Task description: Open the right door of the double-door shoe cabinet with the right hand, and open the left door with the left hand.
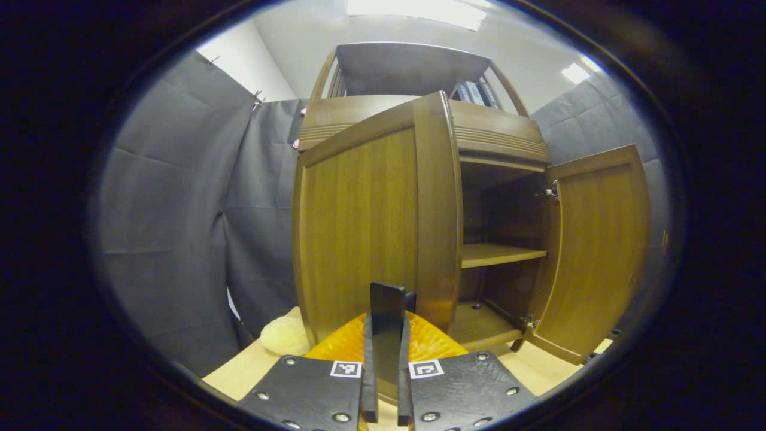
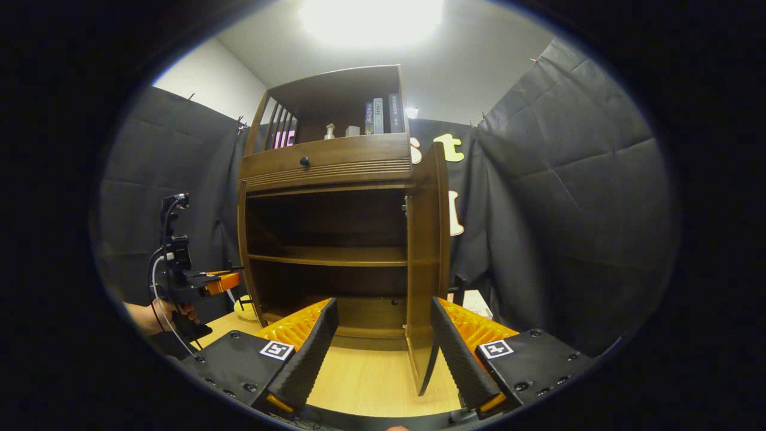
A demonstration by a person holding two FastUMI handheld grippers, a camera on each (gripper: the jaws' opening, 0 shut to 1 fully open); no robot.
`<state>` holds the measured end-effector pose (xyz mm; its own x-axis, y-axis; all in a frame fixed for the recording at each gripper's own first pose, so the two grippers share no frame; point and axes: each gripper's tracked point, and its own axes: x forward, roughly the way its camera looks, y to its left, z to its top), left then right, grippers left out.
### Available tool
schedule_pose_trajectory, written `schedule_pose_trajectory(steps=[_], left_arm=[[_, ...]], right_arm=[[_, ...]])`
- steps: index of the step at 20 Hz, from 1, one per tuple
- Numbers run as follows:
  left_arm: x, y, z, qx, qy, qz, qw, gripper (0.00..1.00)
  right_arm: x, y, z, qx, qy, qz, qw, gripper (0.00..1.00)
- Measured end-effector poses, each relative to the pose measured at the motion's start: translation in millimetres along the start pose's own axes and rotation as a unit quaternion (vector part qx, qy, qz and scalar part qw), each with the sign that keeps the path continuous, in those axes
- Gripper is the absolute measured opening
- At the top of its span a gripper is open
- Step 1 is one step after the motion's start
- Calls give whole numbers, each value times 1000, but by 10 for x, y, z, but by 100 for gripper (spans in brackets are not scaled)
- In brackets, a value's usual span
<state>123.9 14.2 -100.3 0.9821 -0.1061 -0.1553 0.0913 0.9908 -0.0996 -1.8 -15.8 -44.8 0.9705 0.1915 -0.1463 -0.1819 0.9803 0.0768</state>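
both cabinet doors stand open on the desk [image 2: 365, 383]
left tongs [image 1: 386, 359] are clenched on a thin dark piece at the left door [image 1: 371, 227], swung outward; right tongs [image 2: 383, 353] are released, fingers spread either side of the right door [image 2: 426, 251], open edge-on; shelves [image 2: 326, 258] bare

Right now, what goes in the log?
right door: open | left door: partly open | left gripper: shut | right gripper: open

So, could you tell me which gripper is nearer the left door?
Left. The left gripper sits shut just in front of the left door; the right gripper straddles the right door.
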Motion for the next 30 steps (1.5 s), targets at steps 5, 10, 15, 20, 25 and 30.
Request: schedule_pose_trajectory(steps=[5,10,15,20,25,30], left_arm=[[-169,203,-17,4,0,3,1000,16],[-315,416,-11,4,1,3,1000,16],[-411,681,-50,3,3,10,1000,13],[-417,1085,-53,0,3,30,1000,14],[-546,1454,-31,8,-8,44,999,5],[-725,1868,-60,6,-10,59,998,5]], right_arm=[[138,253,2,3,0,21,1000,92],[222,513,-8,2,-1,36,999,92],[279,765,4,0,-3,45,999,92],[321,1003,-14,-1,-3,51,999,96],[382,1233,-13,0,-5,55,998,96],[496,1444,-26,-7,-7,56,998,92]])
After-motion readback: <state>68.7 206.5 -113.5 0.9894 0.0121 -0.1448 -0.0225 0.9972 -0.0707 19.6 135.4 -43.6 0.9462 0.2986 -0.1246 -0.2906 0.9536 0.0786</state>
